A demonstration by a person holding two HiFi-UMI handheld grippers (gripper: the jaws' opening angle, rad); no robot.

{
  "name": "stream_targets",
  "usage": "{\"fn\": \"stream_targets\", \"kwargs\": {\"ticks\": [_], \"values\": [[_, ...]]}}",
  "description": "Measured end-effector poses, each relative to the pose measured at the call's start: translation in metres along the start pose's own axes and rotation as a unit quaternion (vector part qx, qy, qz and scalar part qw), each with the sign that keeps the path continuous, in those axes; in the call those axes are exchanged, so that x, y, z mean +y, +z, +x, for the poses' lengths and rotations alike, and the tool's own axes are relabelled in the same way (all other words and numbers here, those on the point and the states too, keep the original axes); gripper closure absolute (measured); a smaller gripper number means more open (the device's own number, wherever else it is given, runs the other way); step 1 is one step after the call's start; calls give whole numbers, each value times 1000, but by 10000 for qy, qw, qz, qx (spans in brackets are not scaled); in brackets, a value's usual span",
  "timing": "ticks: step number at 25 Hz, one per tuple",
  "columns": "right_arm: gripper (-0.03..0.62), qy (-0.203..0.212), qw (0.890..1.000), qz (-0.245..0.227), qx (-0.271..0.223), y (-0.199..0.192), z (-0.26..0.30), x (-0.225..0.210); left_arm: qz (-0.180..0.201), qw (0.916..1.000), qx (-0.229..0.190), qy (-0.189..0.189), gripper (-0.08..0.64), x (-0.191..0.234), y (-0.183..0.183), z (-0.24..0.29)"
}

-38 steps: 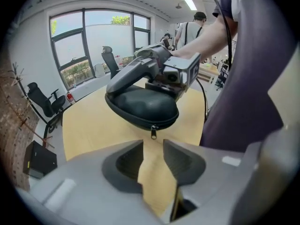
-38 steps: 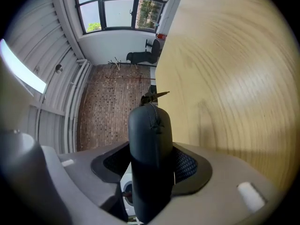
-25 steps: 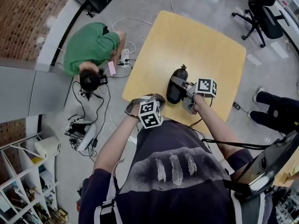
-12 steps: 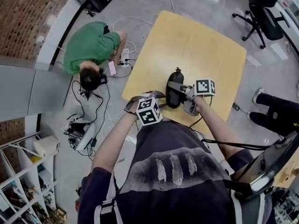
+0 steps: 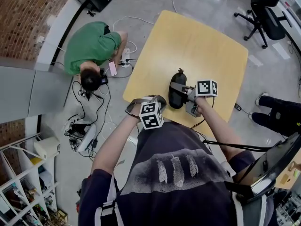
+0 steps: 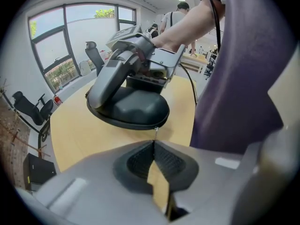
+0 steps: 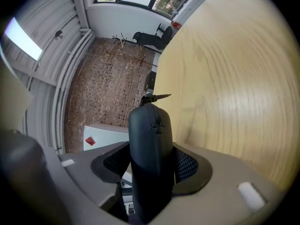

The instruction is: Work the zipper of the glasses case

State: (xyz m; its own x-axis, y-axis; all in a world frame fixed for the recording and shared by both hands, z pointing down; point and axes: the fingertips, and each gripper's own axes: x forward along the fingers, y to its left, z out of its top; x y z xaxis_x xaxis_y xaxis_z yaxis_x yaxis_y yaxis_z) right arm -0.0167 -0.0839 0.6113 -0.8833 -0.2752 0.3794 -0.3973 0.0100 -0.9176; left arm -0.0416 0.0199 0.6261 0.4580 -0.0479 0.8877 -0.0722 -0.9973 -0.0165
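The black glasses case is held off the wooden table near its front edge. My right gripper is shut on it, one jaw over its domed top and one under it. The zipper runs along the case's edge, and its small metal pull hangs free from the side facing my left gripper; the pull sticks out past the case with nothing on it. My left gripper is shut with nothing between its pads, its tips just short of the pull. The left gripper sits by the table's front corner.
A person in a green top crouches on the floor left of the table among cables. A black office chair stands at the back right. Another person's legs show at the right edge.
The left gripper shifted slightly up and left, then came back. The case and right gripper moved a little left and returned.
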Motion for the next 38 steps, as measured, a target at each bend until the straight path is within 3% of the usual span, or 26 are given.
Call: {"fn": "stream_targets", "kwargs": {"ticks": [7,15,22,27,31,34,38], "values": [[330,73,9999,81,-31,3,1,3,46,10000,-30,-76,530,-3,7,0],[330,34,9999,88,-91,6,0,-1,104,9999,25,21,557,0,10,4],[330,-340,9986,268,-319,1,5,-22,-29,9995,306,80,557,-9,3,15],[332,-456,9947,749,-535,1,4,-41,-326,9989,332,28,557,-10,1,25],[325,-313,9923,968,-711,10,19,-50,-855,9960,179,212,555,9,-20,28],[305,-273,9942,775,-695,12,29,-45,-1332,9904,165,330,544,21,-36,27],[182,-239,9982,329,-452,7,12,-29,-1935,9797,97,515,458,23,-30,19]]}}
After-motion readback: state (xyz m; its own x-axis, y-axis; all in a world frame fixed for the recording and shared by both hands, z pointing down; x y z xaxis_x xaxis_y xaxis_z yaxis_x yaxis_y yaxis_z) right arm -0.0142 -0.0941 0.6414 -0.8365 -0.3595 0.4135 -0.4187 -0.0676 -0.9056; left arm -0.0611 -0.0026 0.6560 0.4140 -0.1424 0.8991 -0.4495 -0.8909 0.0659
